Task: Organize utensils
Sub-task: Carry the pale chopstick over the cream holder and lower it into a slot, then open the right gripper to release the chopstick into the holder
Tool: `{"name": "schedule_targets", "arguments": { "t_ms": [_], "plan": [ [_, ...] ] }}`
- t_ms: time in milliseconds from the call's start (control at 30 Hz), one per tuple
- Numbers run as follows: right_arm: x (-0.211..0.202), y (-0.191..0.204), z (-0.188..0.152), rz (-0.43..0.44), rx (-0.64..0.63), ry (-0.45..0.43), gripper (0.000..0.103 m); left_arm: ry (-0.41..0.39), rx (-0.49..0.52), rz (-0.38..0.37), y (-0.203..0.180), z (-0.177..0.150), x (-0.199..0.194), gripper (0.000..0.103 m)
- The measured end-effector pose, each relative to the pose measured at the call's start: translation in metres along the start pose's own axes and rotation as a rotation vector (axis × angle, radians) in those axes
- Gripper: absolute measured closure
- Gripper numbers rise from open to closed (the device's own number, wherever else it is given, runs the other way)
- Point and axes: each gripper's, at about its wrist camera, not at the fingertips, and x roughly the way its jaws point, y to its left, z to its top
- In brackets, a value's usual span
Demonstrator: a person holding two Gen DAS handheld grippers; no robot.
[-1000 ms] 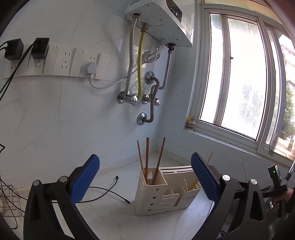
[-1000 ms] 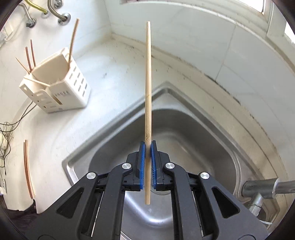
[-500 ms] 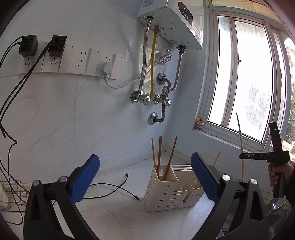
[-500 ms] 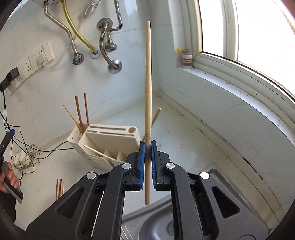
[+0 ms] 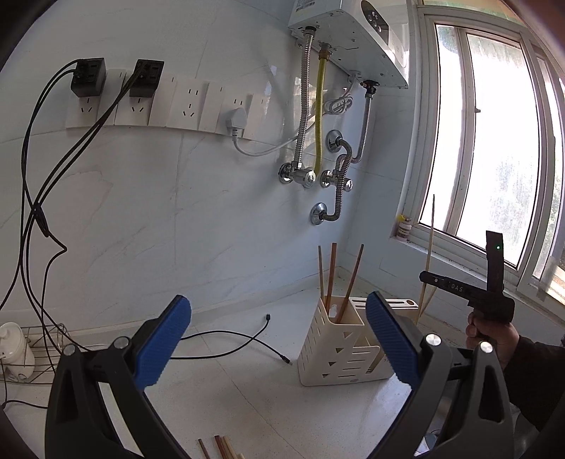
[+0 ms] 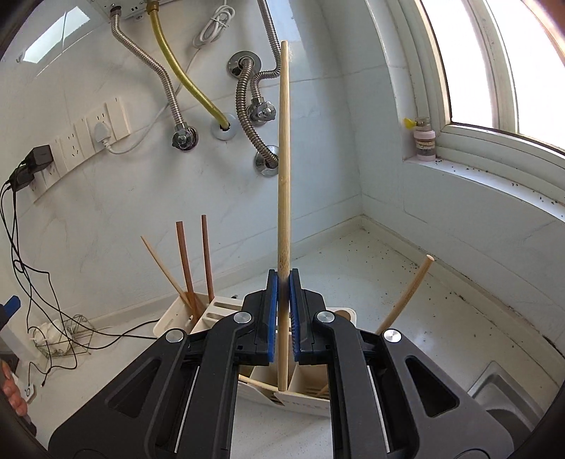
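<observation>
Clamped tight between blue pads, the right gripper (image 6: 281, 310) holds a pale bamboo chopstick (image 6: 284, 169) upright, its lower tip just above the cream utensil holder (image 6: 307, 397) on the white counter (image 6: 441, 310). Beyond the jaws, two brown chopsticks (image 6: 186, 268) and a thin pale one stand in the holder's far left compartment; another pale chopstick (image 6: 406, 293) leans out to the right. From the left wrist view, the left gripper (image 5: 279, 339) stands wide open with nothing between its pads. Near its base, a few chopstick ends (image 5: 220, 446) lie on the counter. Farther off, hoses (image 5: 302, 116) run up the marble wall to a water heater (image 5: 356, 31), with a window (image 5: 494, 141) at right.
</observation>
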Motion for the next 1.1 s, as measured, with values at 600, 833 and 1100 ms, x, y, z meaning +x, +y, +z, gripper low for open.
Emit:
{"name": "schedule_targets", "arguments": {
  "t_ms": [600,833,1100],
  "plan": [
    [0.019,-0.008,-0.034,-0.029,-0.022,-0.071,0.097,0.077,-0.009,0.111,0.019,-0.021,-0.024,0.005],
    [0.019,-0.006,-0.041,-0.040,-0.034,-0.085,0.095,0.090,-0.006,0.119,0.023,-0.024,-0.025,0.005],
    [0.009,-0.005,-0.041,-0.052,-0.037,-0.117,0.060,0.087,-0.012,0.118,0.026,-0.021,-0.024,0.005]
  ]
}}
